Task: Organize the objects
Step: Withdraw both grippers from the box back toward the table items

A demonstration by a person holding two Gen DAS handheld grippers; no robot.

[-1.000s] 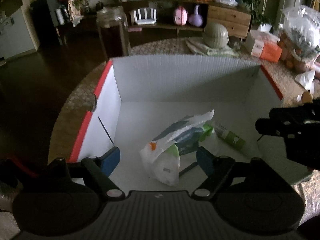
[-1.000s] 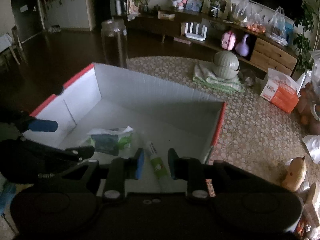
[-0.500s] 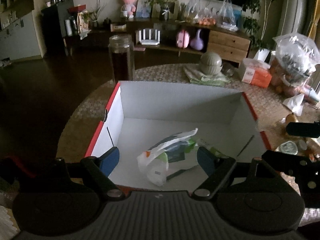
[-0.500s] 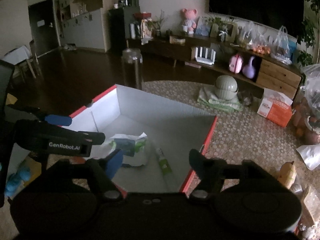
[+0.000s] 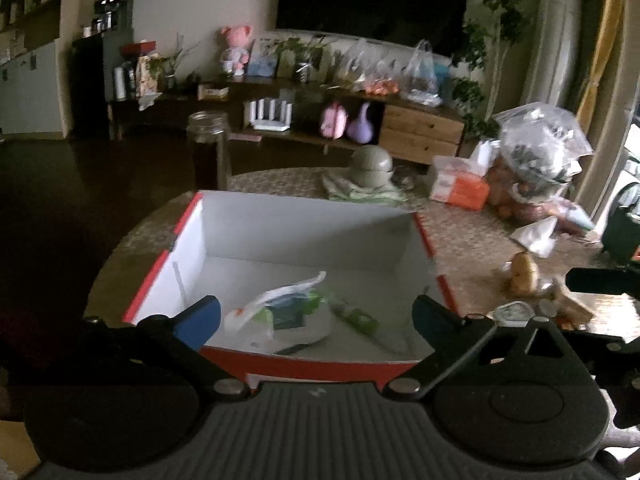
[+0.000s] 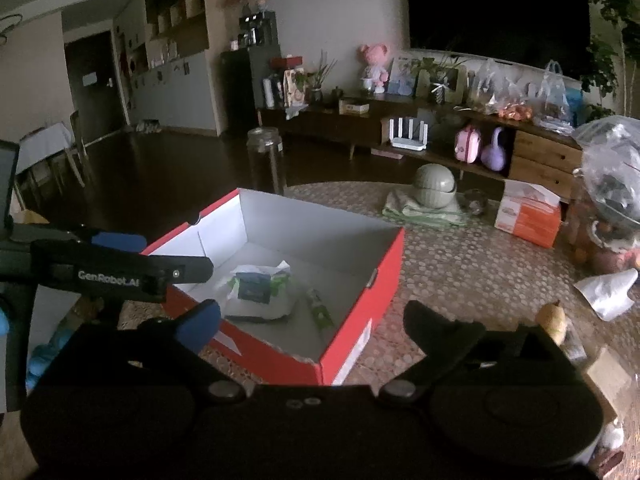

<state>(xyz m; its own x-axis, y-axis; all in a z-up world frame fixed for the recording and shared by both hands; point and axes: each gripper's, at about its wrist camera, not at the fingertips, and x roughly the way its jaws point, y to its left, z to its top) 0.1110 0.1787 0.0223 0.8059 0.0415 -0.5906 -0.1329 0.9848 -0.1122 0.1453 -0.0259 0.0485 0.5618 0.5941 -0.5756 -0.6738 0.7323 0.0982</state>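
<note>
Dim living room, with a patterned round desk (image 6: pixel 460 264) carrying a red cardboard box with a white inside (image 5: pixel 424 236). Both tools hang over its near side. On the box floor, ahead of and between the left gripper (image 5: pixel 316 320) jaws, lies a crumpled white plastic pouch with green and blue print (image 5: pixel 288 314), touching a slim green-and-white tube (image 5: pixel 354 314) on its right. Those jaws have just been opening and stand wide, nothing between them. The right gripper (image 6: pixel 312 318) jaws have just been opening too, spread wide and empty, with the tube ahead
</note>
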